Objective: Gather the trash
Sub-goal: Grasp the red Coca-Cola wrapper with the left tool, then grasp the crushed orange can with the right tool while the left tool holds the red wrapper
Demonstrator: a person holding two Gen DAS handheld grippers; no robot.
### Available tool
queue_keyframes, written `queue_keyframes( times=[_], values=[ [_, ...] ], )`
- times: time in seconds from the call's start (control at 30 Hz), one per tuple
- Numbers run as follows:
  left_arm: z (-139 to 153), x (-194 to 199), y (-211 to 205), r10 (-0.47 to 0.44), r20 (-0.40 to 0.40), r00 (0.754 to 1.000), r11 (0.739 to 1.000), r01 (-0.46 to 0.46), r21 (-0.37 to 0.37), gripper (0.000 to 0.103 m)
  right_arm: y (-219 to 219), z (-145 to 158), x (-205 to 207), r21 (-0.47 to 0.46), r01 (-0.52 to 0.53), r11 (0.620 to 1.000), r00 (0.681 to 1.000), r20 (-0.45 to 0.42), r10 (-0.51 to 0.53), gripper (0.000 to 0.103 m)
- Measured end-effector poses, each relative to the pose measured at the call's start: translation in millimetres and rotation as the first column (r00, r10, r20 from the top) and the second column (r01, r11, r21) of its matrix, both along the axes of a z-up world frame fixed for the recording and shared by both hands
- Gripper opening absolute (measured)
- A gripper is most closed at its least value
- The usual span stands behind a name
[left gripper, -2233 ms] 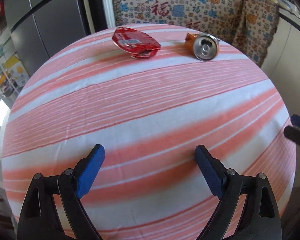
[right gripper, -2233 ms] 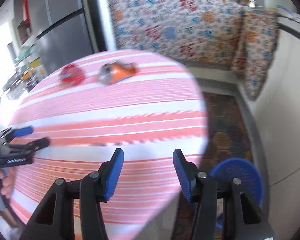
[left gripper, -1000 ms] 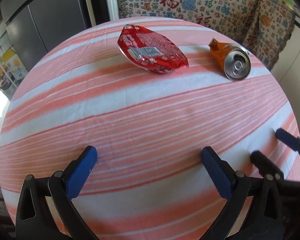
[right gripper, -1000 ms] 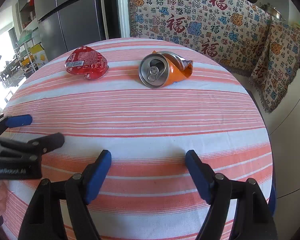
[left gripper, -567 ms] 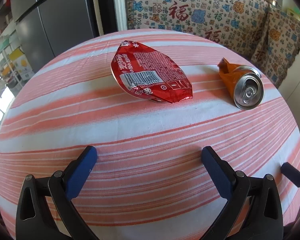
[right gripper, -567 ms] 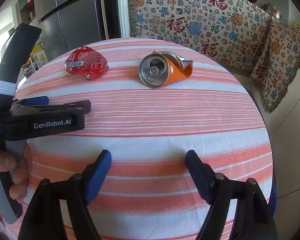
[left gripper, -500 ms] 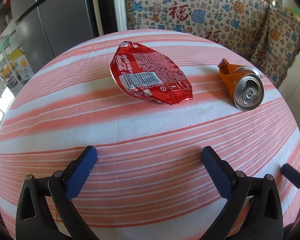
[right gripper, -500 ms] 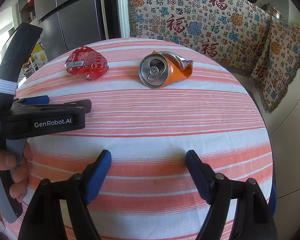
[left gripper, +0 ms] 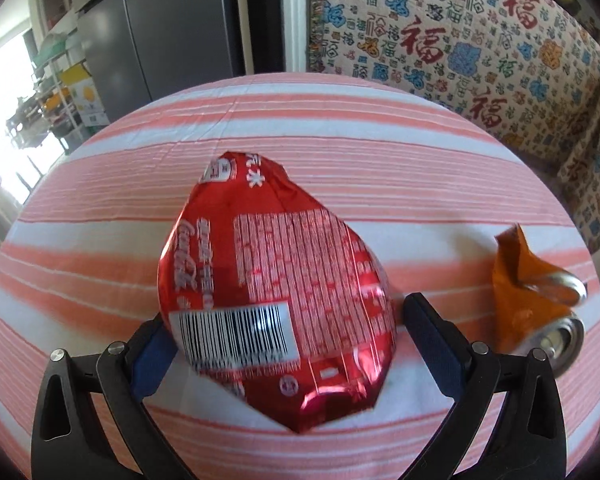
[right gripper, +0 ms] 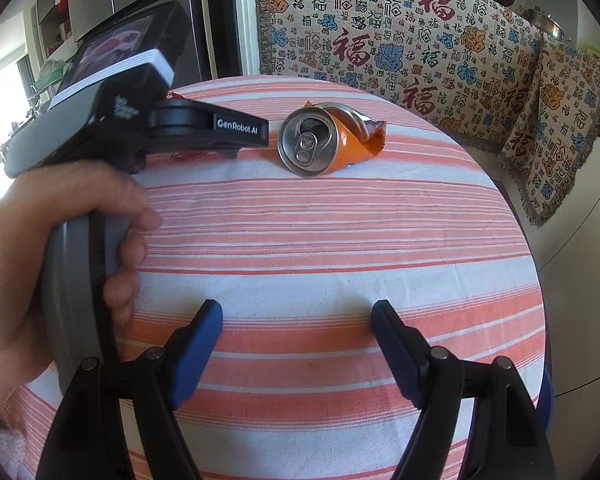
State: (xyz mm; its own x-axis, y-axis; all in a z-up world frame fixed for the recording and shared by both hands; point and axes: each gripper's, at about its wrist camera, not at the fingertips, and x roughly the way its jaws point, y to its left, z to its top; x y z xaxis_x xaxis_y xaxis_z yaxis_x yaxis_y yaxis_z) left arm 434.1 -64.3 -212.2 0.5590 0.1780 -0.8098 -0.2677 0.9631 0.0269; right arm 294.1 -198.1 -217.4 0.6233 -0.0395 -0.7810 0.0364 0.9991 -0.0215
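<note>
A crushed red cola can point(left gripper: 276, 292) lies on the round table's red-and-white striped cloth point(left gripper: 340, 120). My left gripper point(left gripper: 288, 340) is open, its two fingers either side of the can, close to it. A crushed orange can point(left gripper: 536, 300) lies to its right; in the right wrist view the orange can point(right gripper: 328, 140) lies at the far side, lid toward me. My right gripper point(right gripper: 296, 344) is open and empty over the near part of the cloth point(right gripper: 340, 240). The left gripper's body point(right gripper: 140, 128) and the hand holding it hide the red can there.
A patterned cloth-covered sofa point(left gripper: 460, 48) stands behind the table, with a grey fridge point(left gripper: 160, 28) at the back left. The table edge point(right gripper: 532, 248) drops off to the right onto a pale floor.
My left gripper has moved forward across the table until its open fingers straddle the red can. My right gripper has stayed still and open.
</note>
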Motion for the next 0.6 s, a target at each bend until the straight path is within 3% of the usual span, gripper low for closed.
queue_keyframes(
  times=[0.07,0.13,0.23,0.43,0.6],
  values=[
    [1,4,8,-0.002,0.011,1.0,1.0,0.003,-0.002,0.099,-1,0,1,0.002,-0.001,1.0,1.0,0.0,0.001,0.079],
    [5,1,16,-0.012,0.048,0.999,1.0,0.013,-0.006,0.083,-1,0,1,0.004,-0.001,1.0,1.0,0.0,0.001,0.079],
    [7,-7,25,-0.101,0.06,0.993,0.994,0.104,-0.041,0.082,-1,0,0,0.005,-0.001,1.0,1.0,0.0,0.001,0.079],
    [7,-57,46,-0.249,0.021,0.968,0.968,0.249,0.008,0.083,0,0,1,0.007,-0.001,1.0,1.0,0.0,0.001,0.079],
    [8,-100,63,-0.31,0.005,0.951,0.951,0.31,0.007,0.083,3,-1,6,0.011,0.005,1.0,1.0,-0.006,-0.005,0.084]
  ],
)
